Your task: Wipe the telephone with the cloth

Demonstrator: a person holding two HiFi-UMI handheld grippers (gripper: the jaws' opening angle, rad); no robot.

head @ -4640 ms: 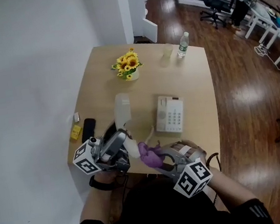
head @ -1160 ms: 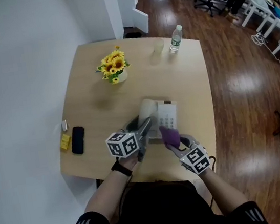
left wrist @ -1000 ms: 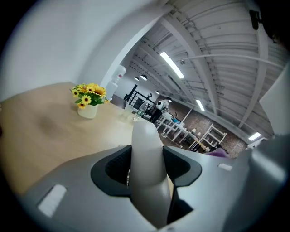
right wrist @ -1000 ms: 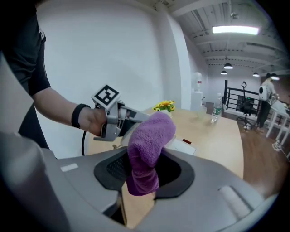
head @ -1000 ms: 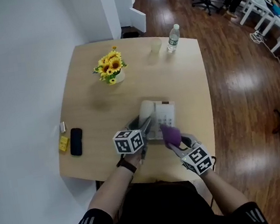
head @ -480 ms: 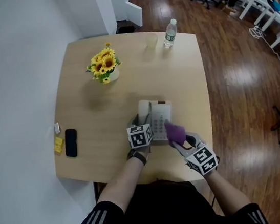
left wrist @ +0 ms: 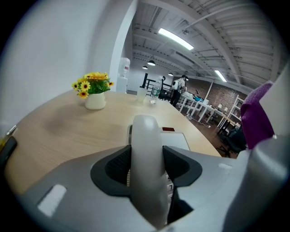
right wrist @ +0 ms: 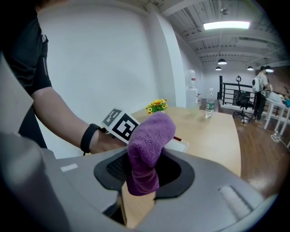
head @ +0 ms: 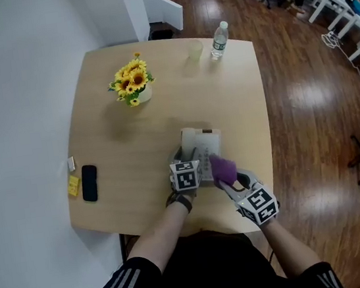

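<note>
Head view, left edge: a small yellow item (head: 73, 185) and a black mobile phone (head: 89, 183) lie side by side on the wooden table (head: 125, 134), well apart from your grippers.
Far left quarter: a white pot of sunflowers (head: 132, 83) stands upright, clear of everything else.
Left gripper (head: 184, 162): you hold it at the near left side of the telephone (head: 205, 144). The left gripper view shows both pads clamped on the white handset (left wrist: 147, 154), one pad on each flank.
Handset: it runs lengthwise between the jaws, over the left part of the base. Whether it is raised off its cradle cannot be told.
Telephone: it sits near the middle of the table's near half. From the left gripper view, the keypad and a small red mark show just beyond the handset.
Cloth (head: 223, 170): purple and bunched, it lies at the telephone's near right corner. No view settles whether it touches the casing.
Right gripper (head: 230, 178): you hold it right of the telephone, angled toward the base. In the right gripper view its pads are closed on the lower end of the cloth, whose free end stands up above the jaws.
Far right edge: a pale cup (head: 194, 51) and a water bottle (head: 218, 39) stand upright, just beside each other.
Beyond the table: dark wooden floor (head: 301, 109).
</note>
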